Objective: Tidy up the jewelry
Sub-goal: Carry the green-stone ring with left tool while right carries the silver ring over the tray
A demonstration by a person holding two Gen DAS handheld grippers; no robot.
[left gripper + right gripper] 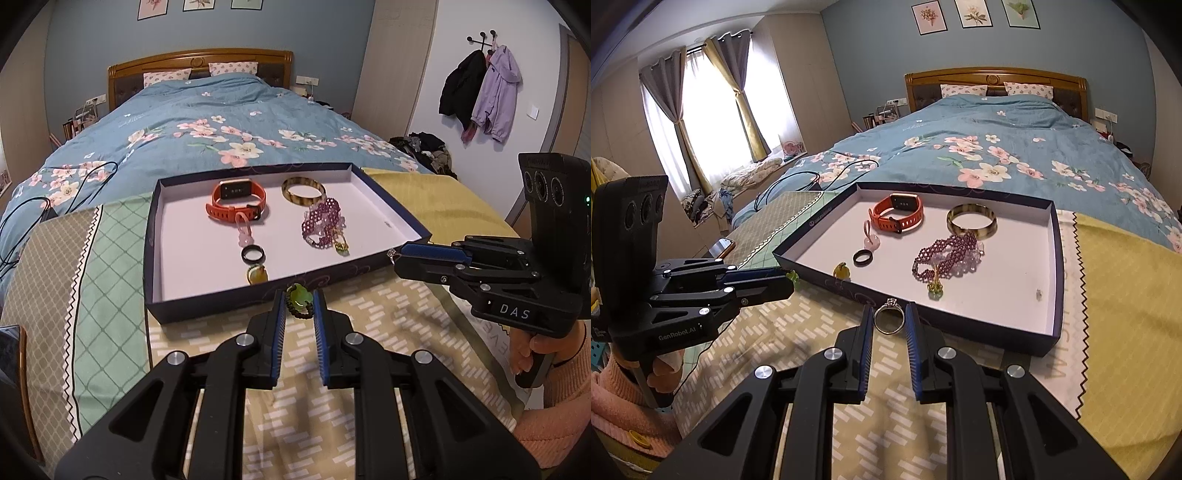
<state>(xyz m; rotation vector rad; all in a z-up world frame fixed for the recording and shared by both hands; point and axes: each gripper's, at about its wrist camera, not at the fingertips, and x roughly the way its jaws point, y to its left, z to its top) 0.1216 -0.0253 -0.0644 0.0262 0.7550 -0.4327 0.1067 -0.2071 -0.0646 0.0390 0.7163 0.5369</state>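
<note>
You have most of the jewelry laid in the box [391, 210] already (watch [238, 201], bangle [303, 190], beaded bracelet [323, 225], black ring [253, 254]); two pieces remain, the green pendant [300, 301] clamped in your left gripper [300, 306]; the silver ring [889, 316] pinched in your right gripper [889, 321], both just short of the box's near wall

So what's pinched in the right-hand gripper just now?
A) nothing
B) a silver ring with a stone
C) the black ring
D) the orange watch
B: the right gripper is closed on a silver ring with a small stone on top, held in front of the tray, while the orange watch and black ring lie inside it.
</note>
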